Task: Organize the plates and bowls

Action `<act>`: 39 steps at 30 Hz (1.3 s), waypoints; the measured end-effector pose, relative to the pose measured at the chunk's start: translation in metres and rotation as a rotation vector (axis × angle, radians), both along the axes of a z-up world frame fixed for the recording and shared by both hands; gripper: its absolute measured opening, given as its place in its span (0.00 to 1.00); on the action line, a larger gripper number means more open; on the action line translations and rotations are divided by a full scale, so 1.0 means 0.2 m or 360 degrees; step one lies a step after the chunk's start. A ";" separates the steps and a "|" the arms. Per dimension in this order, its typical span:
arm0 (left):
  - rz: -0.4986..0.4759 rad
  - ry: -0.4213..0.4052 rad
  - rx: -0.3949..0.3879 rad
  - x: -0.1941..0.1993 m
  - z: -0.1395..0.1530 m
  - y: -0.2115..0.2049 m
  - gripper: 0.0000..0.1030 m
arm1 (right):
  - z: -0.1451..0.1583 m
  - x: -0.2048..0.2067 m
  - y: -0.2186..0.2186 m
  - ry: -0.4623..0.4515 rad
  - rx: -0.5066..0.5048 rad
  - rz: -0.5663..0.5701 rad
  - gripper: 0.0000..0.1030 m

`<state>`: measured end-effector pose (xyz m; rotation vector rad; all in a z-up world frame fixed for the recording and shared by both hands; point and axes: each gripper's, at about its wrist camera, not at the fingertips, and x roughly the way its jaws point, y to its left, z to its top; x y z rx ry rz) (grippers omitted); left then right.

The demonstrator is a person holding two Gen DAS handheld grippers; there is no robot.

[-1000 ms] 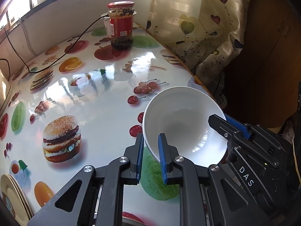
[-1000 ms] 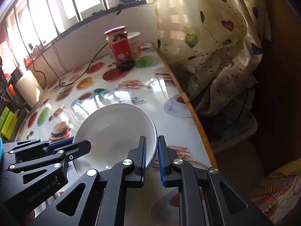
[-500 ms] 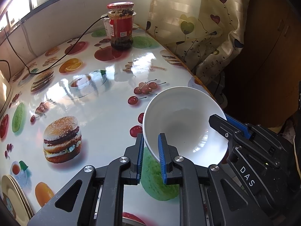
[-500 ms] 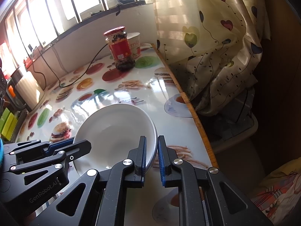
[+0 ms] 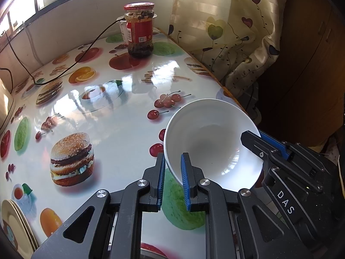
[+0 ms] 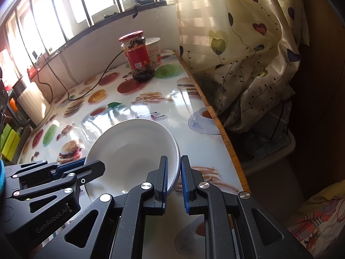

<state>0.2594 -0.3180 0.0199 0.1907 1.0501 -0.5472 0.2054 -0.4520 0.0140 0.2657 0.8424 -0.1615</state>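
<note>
Both grippers pinch the white bowl (image 5: 211,142): left gripper (image 5: 172,181) clamped on its near rim, right gripper (image 6: 173,179) nearly closed on the opposite rim. We judge mid-carry above the table (image 5: 112,112). Next: bring it to the plates (image 5: 15,222) far left of our fingers.

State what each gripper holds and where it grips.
Both hold the white bowl by its rim: left gripper at the left edge, right gripper at the right edge.

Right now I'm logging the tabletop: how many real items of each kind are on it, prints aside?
White bowl: 1
Red-lidded jar: 1
White tub behind the jar: 1
Stack of plates: 1, plate count unclear
Black cable: 1
Total: 5
</note>
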 end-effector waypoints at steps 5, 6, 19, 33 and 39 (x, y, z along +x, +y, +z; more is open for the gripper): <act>0.0003 -0.0003 0.0000 0.00 0.00 0.00 0.14 | 0.01 -0.01 0.00 -0.0009 -0.0004 -0.0007 0.12; 0.0001 -0.0004 -0.0001 0.00 0.00 0.00 0.14 | 0.02 -0.01 0.00 -0.0008 -0.0003 -0.0010 0.11; 0.0007 -0.0014 -0.0023 -0.02 0.02 0.02 0.13 | 0.05 -0.05 0.01 -0.0022 0.0003 -0.0028 0.11; -0.0003 -0.0047 -0.0061 -0.10 0.09 0.05 0.13 | 0.12 -0.13 0.04 -0.0072 0.0010 -0.0048 0.11; -0.0009 -0.0061 -0.0087 -0.15 0.13 0.07 0.13 | 0.16 -0.20 0.06 -0.0104 0.0015 -0.0065 0.11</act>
